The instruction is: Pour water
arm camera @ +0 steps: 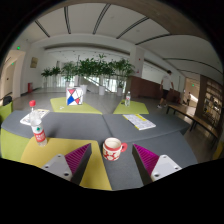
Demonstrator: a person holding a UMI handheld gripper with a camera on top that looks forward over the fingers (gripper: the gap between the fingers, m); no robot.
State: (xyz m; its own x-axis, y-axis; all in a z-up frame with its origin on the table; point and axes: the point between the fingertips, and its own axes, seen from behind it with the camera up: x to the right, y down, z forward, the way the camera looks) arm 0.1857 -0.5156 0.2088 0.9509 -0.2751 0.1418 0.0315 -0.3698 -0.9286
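I see my gripper (113, 163) with its fingers spread wide — nothing between the pads. A red and white cup (113, 149) sits on the grey table (95, 125) just ahead, centred between the fingertips. A bottle (38, 129) with a red label stands off to the left — well apart from the cup.

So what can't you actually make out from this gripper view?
- Mug, between the open fingers just ahead: its contents are hidden by its rim.
- Bottle, red-labelled, beside the left finger: label text too small to read.
- Distant bottle across the table: too small to tell any water level.
- Person beyond: small, blurred.
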